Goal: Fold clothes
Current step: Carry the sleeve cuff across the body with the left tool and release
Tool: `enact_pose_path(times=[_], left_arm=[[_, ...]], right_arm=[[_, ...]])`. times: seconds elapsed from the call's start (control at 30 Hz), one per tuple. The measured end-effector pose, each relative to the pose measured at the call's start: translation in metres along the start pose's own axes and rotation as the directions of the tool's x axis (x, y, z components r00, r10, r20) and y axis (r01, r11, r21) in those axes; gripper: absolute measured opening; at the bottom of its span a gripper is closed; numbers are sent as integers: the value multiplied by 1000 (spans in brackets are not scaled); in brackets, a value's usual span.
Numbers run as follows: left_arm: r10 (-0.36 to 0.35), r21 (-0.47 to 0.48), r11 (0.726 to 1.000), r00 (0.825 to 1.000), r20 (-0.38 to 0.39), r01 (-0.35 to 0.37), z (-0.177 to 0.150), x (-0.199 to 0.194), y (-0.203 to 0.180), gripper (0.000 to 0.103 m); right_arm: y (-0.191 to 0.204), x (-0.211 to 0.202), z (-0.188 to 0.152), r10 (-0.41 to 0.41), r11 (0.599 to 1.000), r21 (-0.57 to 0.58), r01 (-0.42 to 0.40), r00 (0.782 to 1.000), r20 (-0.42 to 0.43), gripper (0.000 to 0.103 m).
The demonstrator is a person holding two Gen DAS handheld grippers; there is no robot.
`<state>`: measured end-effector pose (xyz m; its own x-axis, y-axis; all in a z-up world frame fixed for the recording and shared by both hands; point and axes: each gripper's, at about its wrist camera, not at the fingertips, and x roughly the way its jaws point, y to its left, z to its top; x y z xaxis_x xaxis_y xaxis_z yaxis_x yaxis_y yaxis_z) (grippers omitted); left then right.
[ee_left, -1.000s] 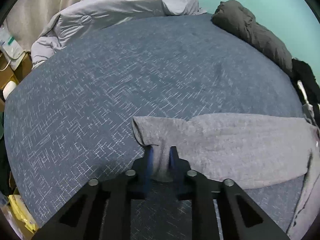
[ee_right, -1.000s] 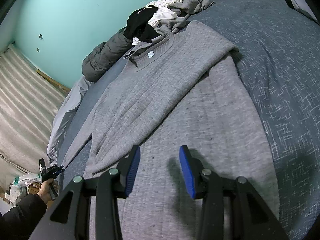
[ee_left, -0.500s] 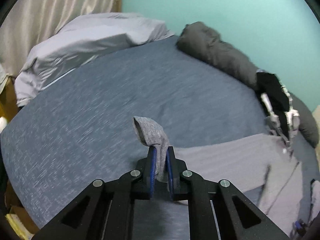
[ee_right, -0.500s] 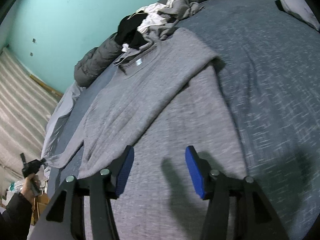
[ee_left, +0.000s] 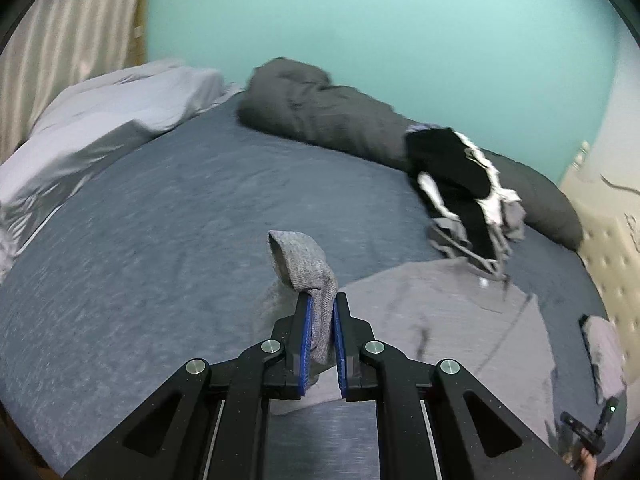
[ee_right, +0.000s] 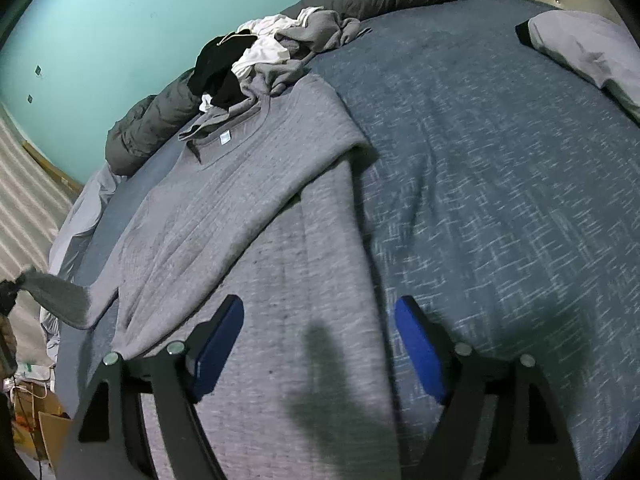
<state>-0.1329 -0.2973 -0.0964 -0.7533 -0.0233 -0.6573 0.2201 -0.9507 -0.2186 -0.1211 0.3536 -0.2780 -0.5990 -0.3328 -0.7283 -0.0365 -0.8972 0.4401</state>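
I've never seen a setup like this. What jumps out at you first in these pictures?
First, the left gripper, low in its own view: its blue pads pinch the cuff of a grey sleeve and hold it up off the blue bed. The rest of the grey sweater lies spread flat under the open right gripper. Behind it, a jumble of black, white and grey clothes sits near the teal wall.

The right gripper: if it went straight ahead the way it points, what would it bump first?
Probably the grey sweater. The open right gripper points along it, tilted down toward the bed; depth is unclear.
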Motion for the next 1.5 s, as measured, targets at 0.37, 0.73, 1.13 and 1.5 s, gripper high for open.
enact_pose_path(times=[0.37, 0.73, 1.13, 1.5], left_arm=[[-134, 139, 980, 990, -51, 140, 4, 20, -124, 11], [-230, 241, 937, 966, -117, 252, -6, 30, -224, 11], [-396, 311, 840, 895, -206, 444, -31, 25, -343, 11], [-393, 322, 773, 812, -431, 546, -134, 61, -398, 21]], right_arm=[[-2, -7, 5, 23, 1000, -16, -23, 1000, 16, 80], [-14, -11, 7, 38, 999, 8, -38, 999, 24, 80], [-25, -10, 7, 47, 998, 36, -48, 999, 23, 80], [-29, -12, 8, 73, 996, 56, -74, 997, 26, 80]])
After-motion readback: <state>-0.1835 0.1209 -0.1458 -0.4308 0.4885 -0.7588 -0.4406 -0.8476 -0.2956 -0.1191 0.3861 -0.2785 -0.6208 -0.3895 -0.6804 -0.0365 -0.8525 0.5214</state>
